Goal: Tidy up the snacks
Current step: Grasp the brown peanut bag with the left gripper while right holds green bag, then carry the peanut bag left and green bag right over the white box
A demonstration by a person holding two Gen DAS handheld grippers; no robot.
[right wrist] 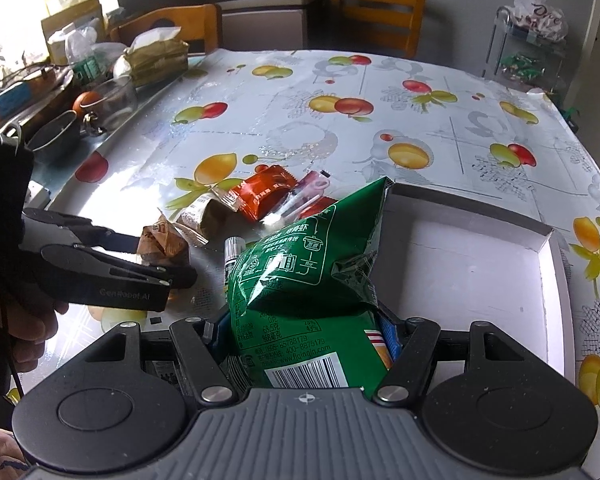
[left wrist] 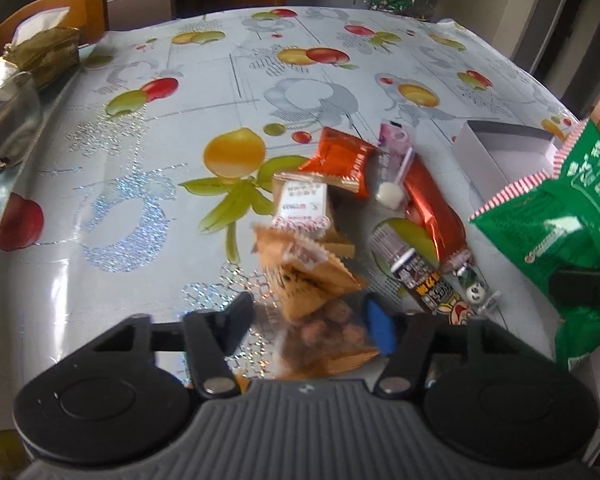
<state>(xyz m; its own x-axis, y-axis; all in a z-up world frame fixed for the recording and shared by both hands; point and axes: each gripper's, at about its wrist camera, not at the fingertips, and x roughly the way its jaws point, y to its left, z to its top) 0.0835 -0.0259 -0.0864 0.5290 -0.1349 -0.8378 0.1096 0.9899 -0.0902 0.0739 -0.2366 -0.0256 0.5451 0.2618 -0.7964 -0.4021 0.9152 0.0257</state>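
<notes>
My left gripper (left wrist: 306, 322) straddles a tan snack packet (left wrist: 300, 280) with nuts showing in its clear half. The blue right pad (left wrist: 376, 324) meets the wrapper, but a sliver of tablecloth shows beside the left finger (left wrist: 236, 320), so the jaws stand open. From the right wrist view the left gripper (right wrist: 166, 258) reaches in from the left at that packet (right wrist: 164, 240). My right gripper (right wrist: 304, 336) is shut on a big green bag (right wrist: 300, 264), held beside the open white box (right wrist: 480, 264). Loose snacks lie between: an orange packet (left wrist: 336, 160), a red foil bar (left wrist: 432, 208), a white-labelled pastry (left wrist: 300, 204).
A pink-wrapped lollipop (left wrist: 392, 160), a dark tube (left wrist: 420, 276) and a panda candy (left wrist: 474, 292) lie in the pile. A tissue box (left wrist: 48, 52) and glass bowl (left wrist: 12, 116) crowd the table's left edge. Wooden chairs (right wrist: 376, 12) and a shelf (right wrist: 528, 40) stand behind.
</notes>
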